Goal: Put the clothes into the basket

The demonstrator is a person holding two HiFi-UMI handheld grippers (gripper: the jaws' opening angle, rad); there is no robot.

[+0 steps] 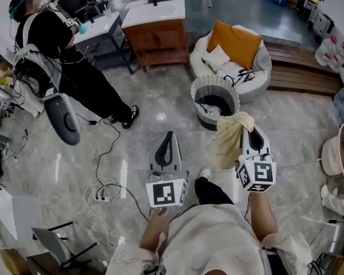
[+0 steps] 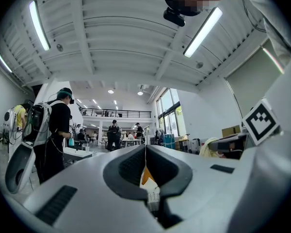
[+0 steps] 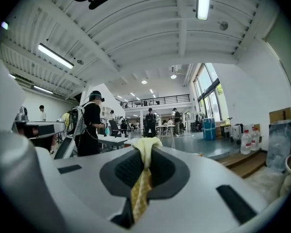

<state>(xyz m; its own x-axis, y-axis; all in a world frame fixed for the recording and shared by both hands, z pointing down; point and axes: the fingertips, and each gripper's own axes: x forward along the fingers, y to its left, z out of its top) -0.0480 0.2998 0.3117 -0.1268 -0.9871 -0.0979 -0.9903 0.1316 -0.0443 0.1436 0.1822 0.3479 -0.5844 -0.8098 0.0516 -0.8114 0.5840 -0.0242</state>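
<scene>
A pale yellow cloth hangs from my right gripper, which is shut on its top edge. In the right gripper view the cloth bunches over the closed jaw tips of that gripper and trails down between them. The round grey-and-white basket stands on the floor just beyond the cloth, with dark clothes inside. My left gripper is held level to the left of the basket. Its jaws meet at the tips with nothing between them.
A person in black stands at the far left beside a white stand base. Behind the basket are a wooden cabinet and a round chair with an orange cushion. Cables and a power strip lie on the floor at left.
</scene>
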